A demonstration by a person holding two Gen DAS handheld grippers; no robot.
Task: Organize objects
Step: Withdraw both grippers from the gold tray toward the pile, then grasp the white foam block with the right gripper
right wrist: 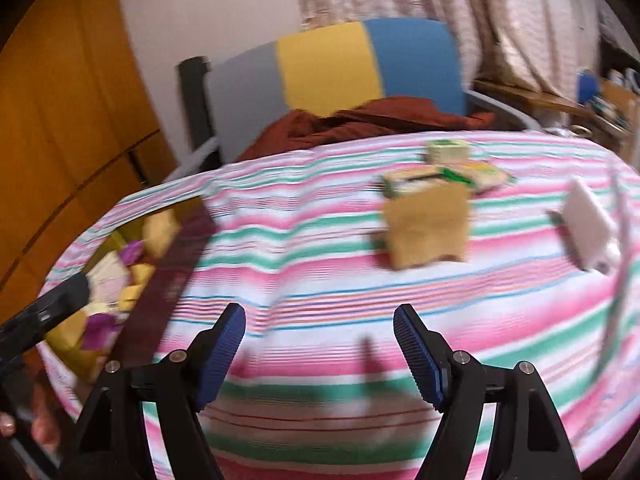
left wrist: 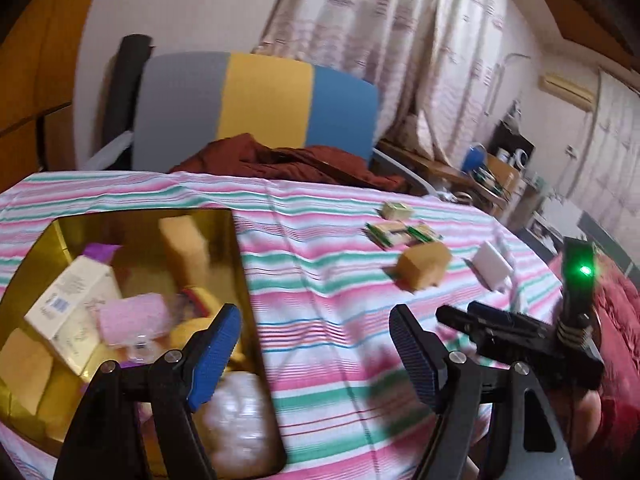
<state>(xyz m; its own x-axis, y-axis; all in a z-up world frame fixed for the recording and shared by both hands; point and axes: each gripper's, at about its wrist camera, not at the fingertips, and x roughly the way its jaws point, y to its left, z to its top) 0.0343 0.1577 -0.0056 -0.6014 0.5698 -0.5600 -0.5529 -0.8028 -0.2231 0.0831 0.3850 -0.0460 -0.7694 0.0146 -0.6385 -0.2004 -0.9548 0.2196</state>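
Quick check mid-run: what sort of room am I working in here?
Probably a lived-in room at home, not a lab: a table under a striped cloth, long curtains behind a grey, yellow and blue chair, and a wall air conditioner.

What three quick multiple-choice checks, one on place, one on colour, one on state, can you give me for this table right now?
1. Where does the tan sponge block out on the striped tablecloth sit?
A. Inside the gold tin
B. Left of the white rectangular block
C. On the chair

2. What colour is the middle panel of the chair back?
A. Yellow
B. Red
C. Black

3. How are the right tongs?
A. Shut on a sponge
B. Shut on nothing
C. Open and holding nothing

Answers: 1 B, in the right wrist view the sponge lies on the cloth left of the white rectangular block, well away from the gold rectangular tin. 2 A, yellow sits between grey and blue. 3 C, a wide gap shows only cloth; the left tongs are open too.
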